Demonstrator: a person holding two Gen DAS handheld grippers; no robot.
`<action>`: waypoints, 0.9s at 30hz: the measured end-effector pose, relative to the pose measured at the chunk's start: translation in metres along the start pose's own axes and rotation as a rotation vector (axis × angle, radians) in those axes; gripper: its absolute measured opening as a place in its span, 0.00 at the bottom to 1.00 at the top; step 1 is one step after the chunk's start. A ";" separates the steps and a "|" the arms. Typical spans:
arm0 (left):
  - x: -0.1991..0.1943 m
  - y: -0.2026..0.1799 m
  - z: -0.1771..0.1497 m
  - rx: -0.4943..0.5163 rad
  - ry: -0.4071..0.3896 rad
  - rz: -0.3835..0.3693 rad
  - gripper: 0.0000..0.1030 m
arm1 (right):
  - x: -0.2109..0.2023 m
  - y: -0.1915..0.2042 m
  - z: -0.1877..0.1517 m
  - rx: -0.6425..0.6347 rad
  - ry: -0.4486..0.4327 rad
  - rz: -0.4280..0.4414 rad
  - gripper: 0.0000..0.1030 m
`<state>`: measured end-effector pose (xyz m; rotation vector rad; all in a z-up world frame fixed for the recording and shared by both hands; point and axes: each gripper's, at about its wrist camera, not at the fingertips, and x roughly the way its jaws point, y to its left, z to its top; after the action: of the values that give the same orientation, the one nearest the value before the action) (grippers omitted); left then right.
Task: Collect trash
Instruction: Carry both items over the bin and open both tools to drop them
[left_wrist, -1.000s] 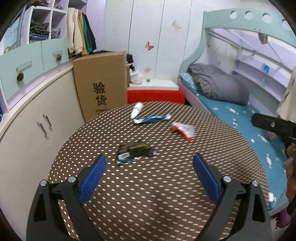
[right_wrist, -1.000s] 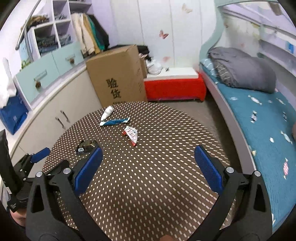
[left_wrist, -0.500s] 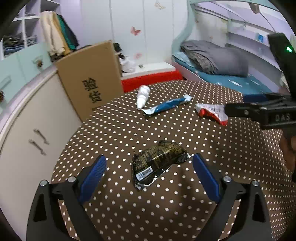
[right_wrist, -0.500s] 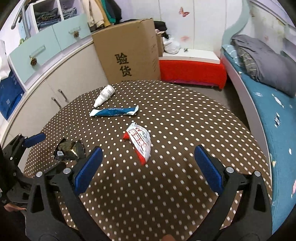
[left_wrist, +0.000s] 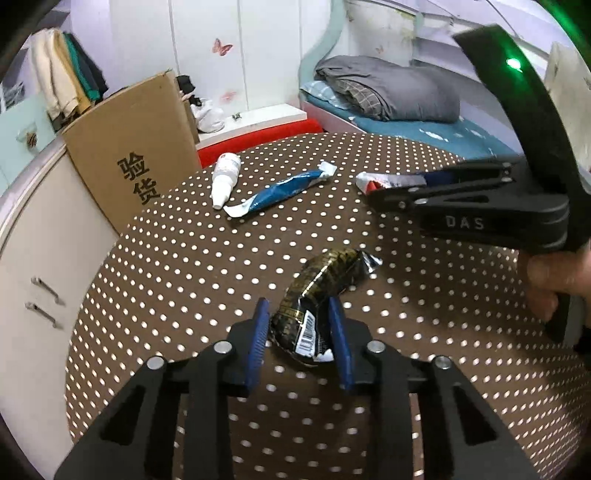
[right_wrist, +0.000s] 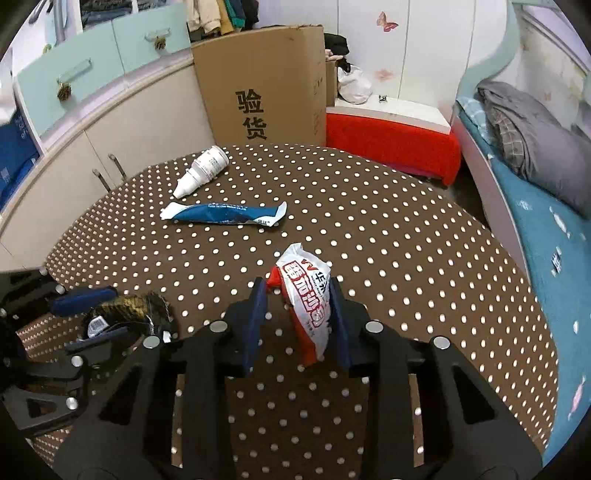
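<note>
On my left wrist view, the left gripper (left_wrist: 300, 334) sits low in the centre of the frame, its blue pads (left_wrist: 258, 339) drawn in close on either side of a dark green-and-black snack wrapper (left_wrist: 320, 295). Both pads press the barcode end of that wrapper, so I read it as clamped; the rest of the wrapper runs up and right over the brown polka-dot tablecloth (left_wrist: 192, 266). Higher up, left of centre, a small white bottle (left_wrist: 224, 180) lies on its side, and just right of it a blue-and-white tube wrapper (left_wrist: 280, 191) lies flat. At the right edge, the right gripper (left_wrist: 373, 184) comes in sideways, my hand (left_wrist: 554, 284) on its handle, its tip on a red-and-white packet (left_wrist: 388, 181). A cardboard box (left_wrist: 129, 155) stands in the upper left.

On my right wrist view, the right gripper (right_wrist: 297, 317) fills the lower centre. Its blue pads (right_wrist: 255, 317) have narrowed around the red-and-white packet (right_wrist: 306, 295); the right pad touches it, while a sliver of cloth shows beside the left pad, so I cannot tell if the grip is complete. The packet's top pokes out above the fingertips. In the lower left, the left gripper (right_wrist: 96, 314) pinches the dark wrapper (right_wrist: 125, 306). The tube wrapper (right_wrist: 225, 216) lies across the middle left, the white bottle (right_wrist: 201, 170) above it, and the cardboard box (right_wrist: 258, 81) is at the top centre.
</note>
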<state>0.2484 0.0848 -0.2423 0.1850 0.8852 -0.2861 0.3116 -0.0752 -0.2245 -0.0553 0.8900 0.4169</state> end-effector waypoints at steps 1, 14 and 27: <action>-0.001 -0.001 -0.001 -0.022 -0.002 -0.007 0.30 | -0.003 -0.003 -0.003 0.007 -0.004 0.003 0.26; -0.030 -0.049 0.003 -0.165 -0.062 -0.067 0.28 | -0.102 -0.066 -0.042 0.166 -0.120 0.016 0.25; -0.069 -0.138 0.059 -0.176 -0.175 -0.163 0.28 | -0.226 -0.146 -0.064 0.274 -0.316 -0.068 0.25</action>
<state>0.2058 -0.0505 -0.1571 -0.0755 0.7485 -0.3683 0.1935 -0.2983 -0.1103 0.2262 0.6248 0.2289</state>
